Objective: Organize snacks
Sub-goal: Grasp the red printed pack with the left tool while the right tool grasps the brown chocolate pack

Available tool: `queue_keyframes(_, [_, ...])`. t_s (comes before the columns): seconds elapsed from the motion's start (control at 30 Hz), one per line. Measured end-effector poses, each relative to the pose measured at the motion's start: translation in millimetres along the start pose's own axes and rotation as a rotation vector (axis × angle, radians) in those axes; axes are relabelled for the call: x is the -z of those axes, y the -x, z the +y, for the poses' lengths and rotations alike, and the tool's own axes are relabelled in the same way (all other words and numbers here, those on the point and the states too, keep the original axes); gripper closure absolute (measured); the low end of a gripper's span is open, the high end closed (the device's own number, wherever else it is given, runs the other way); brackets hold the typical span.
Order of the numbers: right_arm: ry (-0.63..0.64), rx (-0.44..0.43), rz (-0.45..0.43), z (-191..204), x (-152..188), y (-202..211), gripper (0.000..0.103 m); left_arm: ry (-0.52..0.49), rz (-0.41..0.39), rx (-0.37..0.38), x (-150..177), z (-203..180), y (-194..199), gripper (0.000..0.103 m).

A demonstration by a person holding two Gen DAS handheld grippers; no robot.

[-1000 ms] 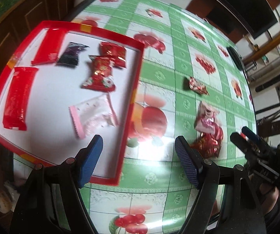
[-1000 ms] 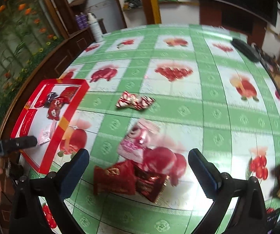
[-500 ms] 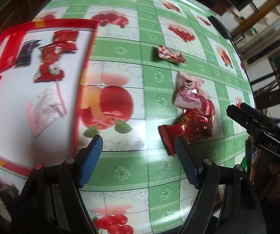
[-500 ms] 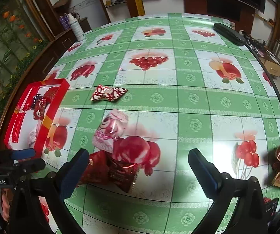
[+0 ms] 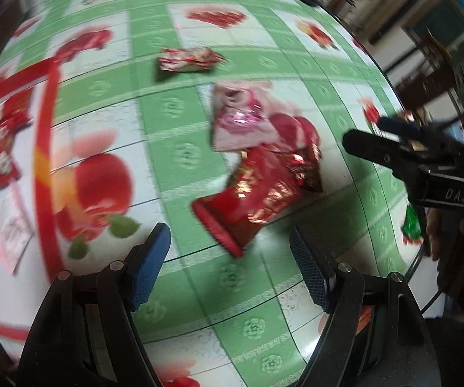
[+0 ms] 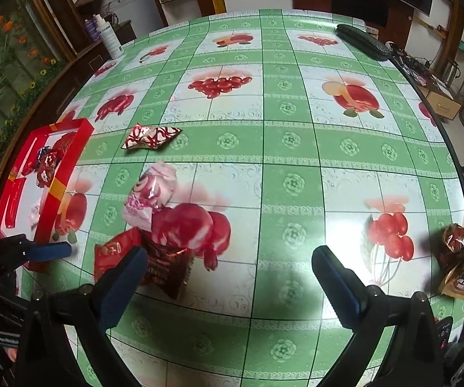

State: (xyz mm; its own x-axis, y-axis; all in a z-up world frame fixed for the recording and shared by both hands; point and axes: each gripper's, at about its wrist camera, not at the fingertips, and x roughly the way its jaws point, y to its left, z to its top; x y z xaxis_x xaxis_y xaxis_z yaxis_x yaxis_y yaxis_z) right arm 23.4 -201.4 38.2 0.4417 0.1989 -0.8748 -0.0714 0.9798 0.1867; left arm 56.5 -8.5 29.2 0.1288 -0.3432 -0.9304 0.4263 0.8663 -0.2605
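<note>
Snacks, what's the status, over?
Both claws, left and right, open, empty. Red packet loose, outside tray. Nothing blocking.

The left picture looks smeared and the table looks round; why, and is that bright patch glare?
Left wrist view: motion blur smears the red packet. Right wrist view: sharp; glare and claw shadows lie on the tablecloth. Both views: the fisheye lens curves the table's edges.

Both handheld grippers, the left gripper (image 5: 228, 254) and the right gripper (image 6: 228, 277), are matte black frames with silver pivot screws and blue textured fingers (image 5: 149, 262), the right one lettered "DAS" in white along its side.
</note>
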Motion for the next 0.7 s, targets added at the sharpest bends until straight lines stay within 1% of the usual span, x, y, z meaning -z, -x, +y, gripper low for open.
queue_keyframes(0.1, [-0.009,0.000,0.003,-3,2,1,0.000,-0.049,0.022,0.013,-6,-7,-12,0.026])
queue_keyframes(0.17, [-0.009,0.002,0.004,-4,3,2,0.000,-0.074,0.037,0.002,-12,-10,-20,0.026])
queue_keyframes(0.23, [-0.005,0.005,0.006,-4,4,2,0.000,-0.094,0.025,-0.011,-18,-11,-23,0.026])
queue_keyframes(0.33, [0.003,0.003,0.011,-2,5,2,0.000,-0.101,0.027,0.018,-25,-12,-25,0.026])
queue_keyframes(0.4, [0.015,-0.006,0.017,0,7,1,0.000,-0.126,0.026,0.011,-27,-15,-26,0.027])
queue_keyframes(0.43, [0.022,-0.008,0.019,2,8,1,0.000,-0.140,0.025,-0.001,-26,-17,-27,0.028])
queue_keyframes(0.47, [0.032,-0.009,0.021,3,8,0,0.000,-0.157,0.020,-0.020,-23,-19,-26,0.034])
queue_keyframes(0.5, [0.045,-0.011,0.024,6,9,0,0.000,-0.169,0.015,-0.038,-21,-19,-26,0.044])
queue_keyframes(0.53, [0.056,-0.016,0.027,7,9,-1,0.000,-0.181,0.008,-0.053,-19,-19,-25,0.049])
queue_keyframes(0.57, [0.065,-0.022,0.031,9,9,-2,0.000,-0.183,0.006,-0.055,-17,-17,-23,0.052])
queue_keyframes(0.63, [0.091,-0.041,0.046,13,9,-5,0.000,-0.173,0.012,-0.039,-15,-12,-21,0.052])
queue_keyframes(0.7, [0.129,-0.059,0.063,19,8,-9,0.000,-0.163,0.017,-0.055,-12,-6,-19,0.052])
